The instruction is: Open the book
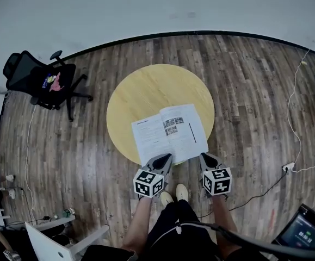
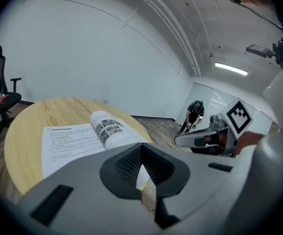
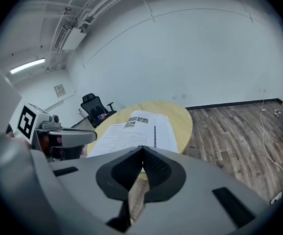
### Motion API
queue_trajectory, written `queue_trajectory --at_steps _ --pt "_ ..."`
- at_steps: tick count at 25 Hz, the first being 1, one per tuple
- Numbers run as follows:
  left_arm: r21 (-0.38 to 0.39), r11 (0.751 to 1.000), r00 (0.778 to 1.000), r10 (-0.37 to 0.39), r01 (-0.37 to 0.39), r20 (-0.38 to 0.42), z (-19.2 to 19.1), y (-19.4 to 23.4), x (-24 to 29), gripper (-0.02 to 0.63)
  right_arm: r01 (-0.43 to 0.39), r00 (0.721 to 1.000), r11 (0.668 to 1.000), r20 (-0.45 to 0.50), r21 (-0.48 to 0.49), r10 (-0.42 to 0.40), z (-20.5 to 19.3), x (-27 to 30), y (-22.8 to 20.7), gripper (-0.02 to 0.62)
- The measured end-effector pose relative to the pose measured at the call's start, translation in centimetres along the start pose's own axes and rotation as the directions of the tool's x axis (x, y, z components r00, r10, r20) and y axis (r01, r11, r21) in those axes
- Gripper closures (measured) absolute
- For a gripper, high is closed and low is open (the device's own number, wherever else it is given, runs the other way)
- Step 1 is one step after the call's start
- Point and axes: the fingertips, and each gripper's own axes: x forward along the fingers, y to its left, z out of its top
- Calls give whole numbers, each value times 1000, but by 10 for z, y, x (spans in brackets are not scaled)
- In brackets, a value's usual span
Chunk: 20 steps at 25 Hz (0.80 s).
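The book [image 1: 170, 133] lies open and flat on the round wooden table [image 1: 146, 86], near its front edge, white printed pages up. In the left gripper view the book [image 2: 77, 136] has its right page arched at the spine. My left gripper [image 1: 165, 157] hovers at the book's near edge, jaws shut with nothing between them. My right gripper [image 1: 205, 157] sits just right of the book's near right corner, also shut and empty. The right gripper view shows the book [image 3: 136, 131] ahead, beyond the closed tips [image 3: 142, 151], with the left gripper [image 3: 68, 137] beside it.
A black office chair [image 1: 43, 80] stands on the wood floor left of the table. Cables [image 1: 296, 118] and a power strip [image 1: 289, 167] lie on the floor at right. A screen [image 1: 304, 232] sits at the bottom right. A person [image 2: 195, 114] bends down far off.
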Motion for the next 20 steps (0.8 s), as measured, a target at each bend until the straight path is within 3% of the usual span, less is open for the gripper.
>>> queue_trajectory --at_steps 11,20 --pt "24 996 990 85 -88 115 47 12 -56 607 -76 992 993 98 -86 84 51 -13 58 591" --pt "70 982 963 154 -173 221 102 20 -126 607 -156 962 972 197 -175 190 117 -27 129 591"
